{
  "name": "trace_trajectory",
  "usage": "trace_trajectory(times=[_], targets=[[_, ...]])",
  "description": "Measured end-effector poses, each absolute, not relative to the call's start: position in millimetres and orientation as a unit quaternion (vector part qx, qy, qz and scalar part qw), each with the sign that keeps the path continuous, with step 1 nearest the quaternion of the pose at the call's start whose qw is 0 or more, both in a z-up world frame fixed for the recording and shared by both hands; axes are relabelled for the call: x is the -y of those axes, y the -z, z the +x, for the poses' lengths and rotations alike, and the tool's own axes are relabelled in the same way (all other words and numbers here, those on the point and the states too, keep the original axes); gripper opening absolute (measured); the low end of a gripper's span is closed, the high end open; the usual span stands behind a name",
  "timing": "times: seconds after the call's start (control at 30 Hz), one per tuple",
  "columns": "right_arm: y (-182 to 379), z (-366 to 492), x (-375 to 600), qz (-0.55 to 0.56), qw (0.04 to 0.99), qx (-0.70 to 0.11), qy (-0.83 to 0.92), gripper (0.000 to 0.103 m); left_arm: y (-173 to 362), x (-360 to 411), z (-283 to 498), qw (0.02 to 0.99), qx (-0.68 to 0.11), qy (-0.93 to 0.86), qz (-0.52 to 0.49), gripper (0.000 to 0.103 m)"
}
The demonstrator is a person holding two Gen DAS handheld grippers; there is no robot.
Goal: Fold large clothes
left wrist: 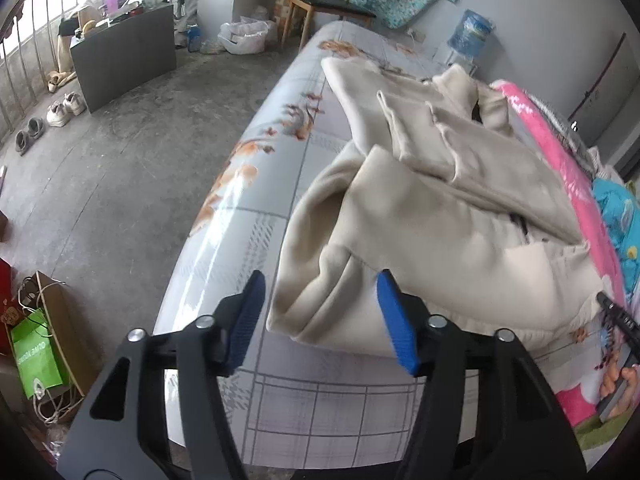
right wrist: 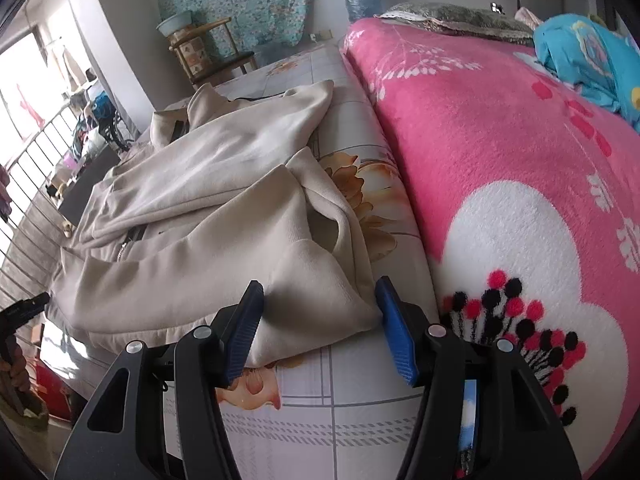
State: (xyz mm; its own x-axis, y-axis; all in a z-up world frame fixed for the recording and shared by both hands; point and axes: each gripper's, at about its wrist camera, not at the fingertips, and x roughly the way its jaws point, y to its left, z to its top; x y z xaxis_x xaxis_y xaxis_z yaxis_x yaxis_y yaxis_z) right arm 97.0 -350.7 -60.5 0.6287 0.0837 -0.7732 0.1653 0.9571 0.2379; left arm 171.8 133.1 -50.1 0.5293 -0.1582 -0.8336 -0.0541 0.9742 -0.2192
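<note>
A cream zip-up jacket lies partly folded on the flower-print bed sheet, its sleeves laid across the body. My left gripper hovers over the jacket's near left corner, blue pads spread apart and pressing on nothing. In the right wrist view the same jacket fills the middle, zipper at the left. My right gripper stands open above the jacket's near right corner, with cloth lying between the fingers but not pinched. The left gripper's black tip shows at the left edge.
A thick pink blanket with a white heart lies right beside the jacket, with blue bedding behind it. The bed's edge drops to a concrete floor with shoes, a green bag and a wooden chair.
</note>
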Motion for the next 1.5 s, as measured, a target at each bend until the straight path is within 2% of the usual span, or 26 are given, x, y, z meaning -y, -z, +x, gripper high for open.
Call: trace_trajectory(times=[1.23,1.4,1.5], targets=[[61,97,336,0.112,0.895,-0.429,0.043,0.063,60,-115,176,0.876,-0.479,-0.006,-0.058,0.056],[61,97,334,0.103,0.896,-0.428,0.051,0.062,60,-111,174,0.880,-0.473,-0.006,-0.045,0.048],[62,97,331,0.086,0.895,-0.433,0.059,0.055,60,-107,173,0.883,-0.468,-0.010,-0.031,0.041]])
